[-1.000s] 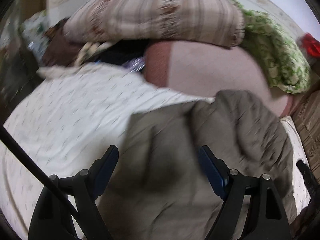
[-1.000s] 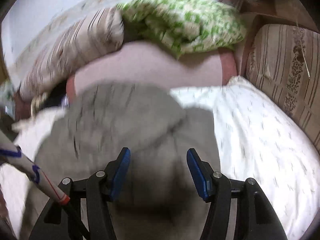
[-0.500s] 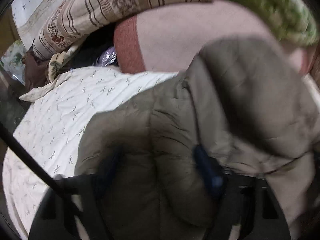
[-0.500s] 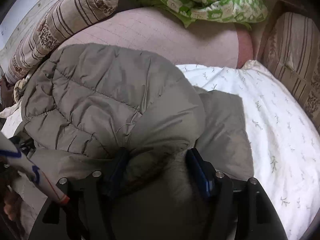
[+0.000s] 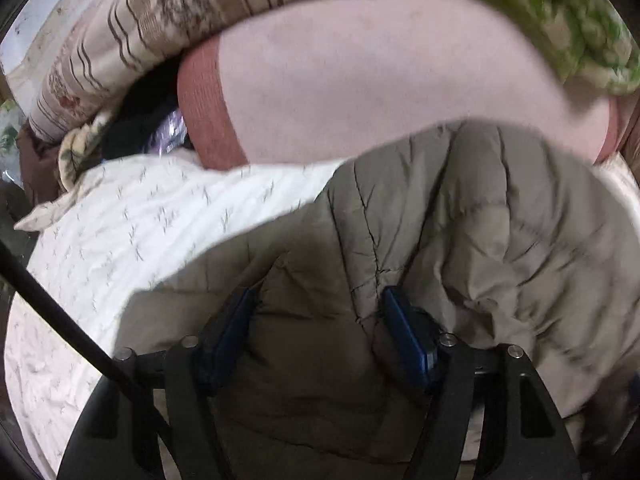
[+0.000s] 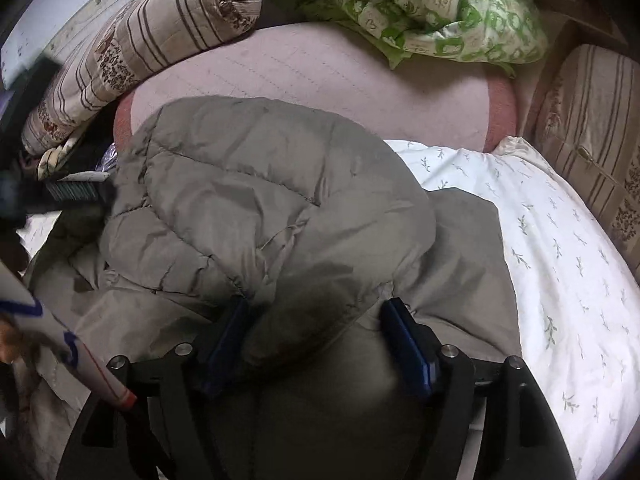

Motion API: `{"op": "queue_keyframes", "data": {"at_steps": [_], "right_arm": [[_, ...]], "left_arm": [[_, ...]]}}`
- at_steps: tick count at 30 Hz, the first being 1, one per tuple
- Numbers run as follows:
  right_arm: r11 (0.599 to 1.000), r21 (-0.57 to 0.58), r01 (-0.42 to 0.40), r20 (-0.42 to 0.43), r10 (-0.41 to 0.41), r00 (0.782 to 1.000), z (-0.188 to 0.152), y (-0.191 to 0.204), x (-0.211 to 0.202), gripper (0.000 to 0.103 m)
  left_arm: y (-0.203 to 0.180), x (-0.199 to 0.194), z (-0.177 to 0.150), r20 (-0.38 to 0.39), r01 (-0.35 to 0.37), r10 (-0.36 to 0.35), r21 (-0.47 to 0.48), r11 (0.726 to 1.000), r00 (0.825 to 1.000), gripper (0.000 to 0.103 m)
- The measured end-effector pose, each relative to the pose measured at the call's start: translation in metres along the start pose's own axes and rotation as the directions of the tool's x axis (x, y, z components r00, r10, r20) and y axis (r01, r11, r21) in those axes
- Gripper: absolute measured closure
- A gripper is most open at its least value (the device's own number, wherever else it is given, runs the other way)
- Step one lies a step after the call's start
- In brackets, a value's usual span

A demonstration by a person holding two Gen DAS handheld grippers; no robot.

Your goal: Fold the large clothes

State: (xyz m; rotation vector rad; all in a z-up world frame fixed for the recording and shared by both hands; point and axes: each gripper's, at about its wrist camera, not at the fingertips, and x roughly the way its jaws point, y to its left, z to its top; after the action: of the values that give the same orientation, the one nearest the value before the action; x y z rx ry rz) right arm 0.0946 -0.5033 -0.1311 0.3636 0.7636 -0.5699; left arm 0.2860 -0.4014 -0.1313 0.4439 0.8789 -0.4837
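A grey-brown quilted puffer jacket (image 5: 460,240) lies bunched on a white sheet with small leaf prints (image 5: 132,232); it also shows in the right wrist view (image 6: 256,200). My left gripper (image 5: 320,328) has its jaws wide apart, with jacket fabric lying between the blue pads (image 5: 404,336). My right gripper (image 6: 316,336) also has its jaws wide apart, with a folded lobe of the jacket between the pads (image 6: 404,340). Neither gripper visibly pinches the cloth.
A pink mattress or cushion (image 6: 320,76) lies behind the jacket. A striped pillow (image 6: 132,44) is at the back left, a green-patterned quilt (image 6: 436,12) at the back right, a striped cushion (image 6: 592,132) on the right. The white sheet (image 6: 560,260) extends to the right.
Both grippers have dropped lower and closer onto the jacket. Fabric that was below the open jaws now lies between them. The jacket's upper lobe has shifted a little.
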Motion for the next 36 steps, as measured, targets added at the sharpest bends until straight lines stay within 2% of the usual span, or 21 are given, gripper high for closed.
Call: {"op": "queue_keyframes", "data": {"at_steps": [4,7,9,10,13,15,17,18,20,22,24,27,28,31,33,36], "right_arm": [[1.000,-0.027,0.005,-0.008,-0.006,1.000,-0.002,0.003,0.004,0.024],[0.999,-0.036,0.020,-0.004,-0.020,1.000,-0.002,0.004,0.001,0.024],[0.999,-0.012,0.037,0.031,-0.036,0.999,0.002,0.003,-0.012,0.024],[0.999,0.002,0.045,0.066,-0.045,0.997,0.004,0.003,-0.021,0.024],[0.999,0.011,0.038,0.099,-0.039,0.994,0.007,0.004,-0.033,0.024],[0.999,-0.006,0.038,0.053,-0.037,0.998,0.003,0.007,-0.023,0.023],[0.998,-0.031,0.050,-0.022,-0.051,0.998,-0.003,0.010,-0.004,0.022],[0.998,-0.041,0.056,-0.018,-0.057,0.998,-0.004,0.011,-0.004,0.022],[0.998,-0.032,0.058,0.002,-0.058,0.998,-0.001,0.010,-0.012,0.022],[0.999,-0.006,0.047,0.032,-0.047,0.998,0.000,0.007,-0.022,0.022],[0.999,0.000,0.044,0.024,-0.044,0.999,-0.001,0.007,-0.021,0.022],[0.998,-0.023,0.053,-0.013,-0.053,0.999,-0.006,0.008,-0.009,0.019],[0.998,-0.030,0.053,-0.014,-0.054,0.998,-0.006,0.009,-0.009,0.019],[0.998,-0.017,0.059,0.016,-0.058,0.998,-0.006,0.008,-0.019,0.019],[0.998,-0.014,0.057,0.032,-0.056,0.998,-0.007,0.008,-0.025,0.019],[0.996,-0.043,0.076,0.007,-0.076,0.997,-0.012,0.011,-0.024,0.019]], "left_arm": [[0.004,-0.006,-0.013,0.035,0.005,-0.005,-0.001,1.000,0.999,0.035],[0.013,-0.038,-0.016,0.058,-0.006,0.008,-0.028,1.000,0.998,0.036],[0.024,-0.066,-0.024,0.110,0.036,-0.030,-0.049,0.998,0.993,0.036],[0.028,-0.072,-0.028,0.121,0.024,-0.019,-0.045,0.999,0.993,0.036],[0.033,-0.063,-0.044,0.093,-0.056,0.057,-0.008,0.998,0.994,0.036],[0.035,-0.043,-0.054,0.038,-0.079,0.079,0.013,0.997,0.996,0.035],[0.034,-0.042,-0.060,0.050,-0.087,0.086,0.011,0.996,0.995,0.035],[0.034,-0.047,-0.061,0.052,-0.087,0.086,0.007,0.996,0.995,0.036],[0.038,-0.065,-0.062,0.069,-0.027,0.028,-0.024,0.999,0.997,0.036],[0.045,-0.076,-0.068,0.095,0.003,0.003,-0.063,0.998,0.995,0.036],[0.050,-0.074,-0.078,0.095,0.006,0.003,-0.093,0.996,0.995,0.036],[0.044,-0.057,-0.088,0.069,-0.017,0.020,-0.044,0.999,0.997,0.034],[0.043,-0.062,-0.088,0.078,-0.028,0.031,-0.037,0.999,0.996,0.034],[0.046,-0.079,-0.089,0.097,0.009,-0.003,-0.057,0.998,0.995,0.034],[0.046,-0.084,-0.093,0.104,0.003,0.003,-0.054,0.999,0.995,0.034],[0.049,-0.086,-0.104,0.088,-0.010,0.013,-0.037,0.999,0.996,0.034]]}}
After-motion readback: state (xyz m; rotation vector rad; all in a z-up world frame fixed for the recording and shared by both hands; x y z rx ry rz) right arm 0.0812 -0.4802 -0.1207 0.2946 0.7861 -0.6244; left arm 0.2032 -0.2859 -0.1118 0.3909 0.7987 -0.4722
